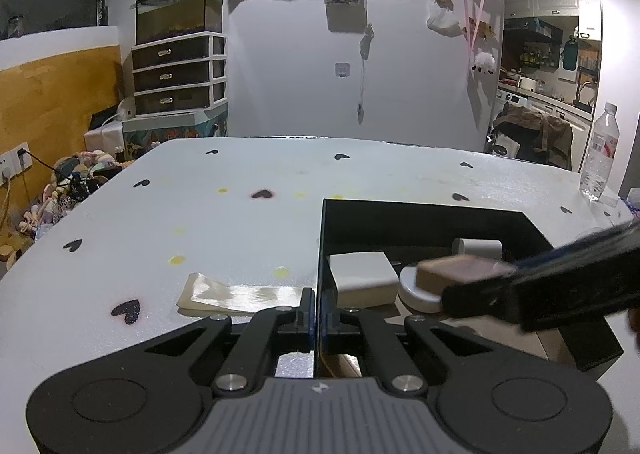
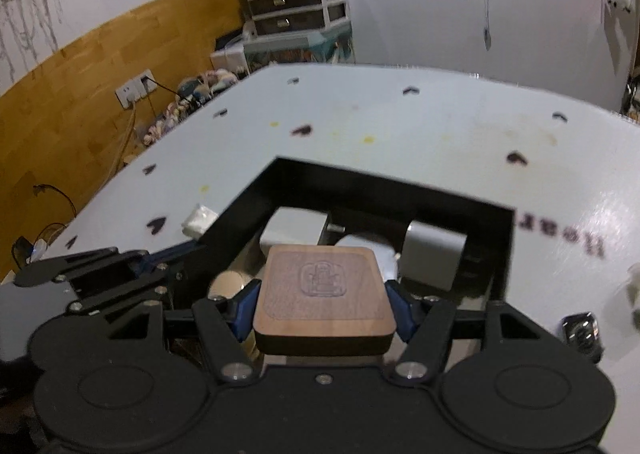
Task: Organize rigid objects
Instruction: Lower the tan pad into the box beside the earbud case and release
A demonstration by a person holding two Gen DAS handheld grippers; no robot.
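Note:
A black open box (image 1: pixel 432 210) (image 2: pixel 360 184) sits on the white table. My left gripper (image 1: pixel 318 318) is shut on the box's left wall. My right gripper (image 2: pixel 324 304) is shut on a square wooden block with an engraved top (image 2: pixel 322 288) and holds it over the box; block and gripper also show in the left wrist view (image 1: pixel 456 276). Inside the box lie a white rectangular block (image 1: pixel 362 282) (image 2: pixel 292 228), a white round disc (image 1: pixel 416 294), a white cylinder (image 1: pixel 478 246) (image 2: pixel 434 254) and a pale round piece (image 2: pixel 228 284).
A flat shiny cream sheet (image 1: pixel 236 296) lies on the table left of the box. A water bottle (image 1: pixel 600 152) stands at the table's far right edge. A small metal object (image 2: pixel 582 334) lies right of the box. A white crumpled lump (image 2: pixel 198 222) lies by the box's left wall.

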